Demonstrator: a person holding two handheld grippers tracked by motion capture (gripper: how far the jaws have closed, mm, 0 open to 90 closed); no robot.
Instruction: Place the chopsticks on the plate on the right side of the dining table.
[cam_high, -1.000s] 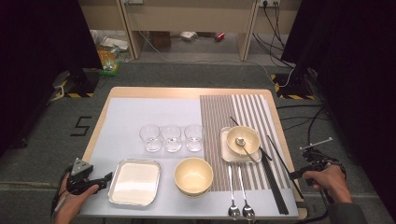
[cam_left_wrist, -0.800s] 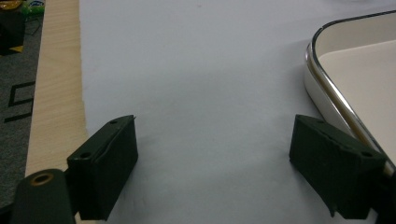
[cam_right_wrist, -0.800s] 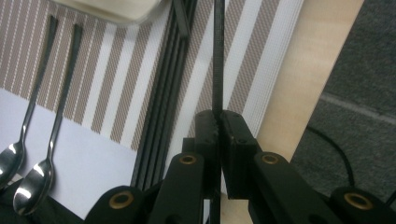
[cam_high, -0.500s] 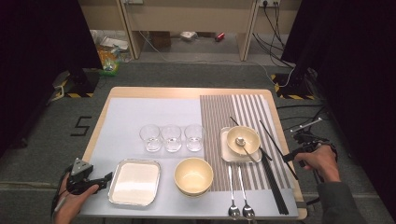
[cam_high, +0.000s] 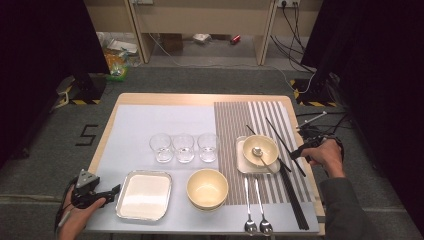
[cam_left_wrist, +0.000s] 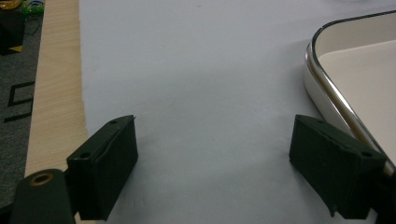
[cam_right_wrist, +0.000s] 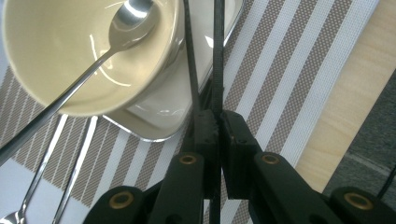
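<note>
As right tongs (cam_right_wrist: 217, 133) pinch chopsticks (cam_right_wrist: 217, 56), table edge (cam_right_wrist: 345, 93) near

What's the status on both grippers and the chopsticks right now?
Right gripper shut on one black chopstick, lifted beside the bowl. Left gripper open, empty, beside the tray. Nothing in the way.

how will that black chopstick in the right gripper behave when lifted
The black chopstick looks thin and straight, so probably stiff and light. Pinched near one end by the right gripper, it may pivot or slip. Its free length passes near the small bowl.
</note>
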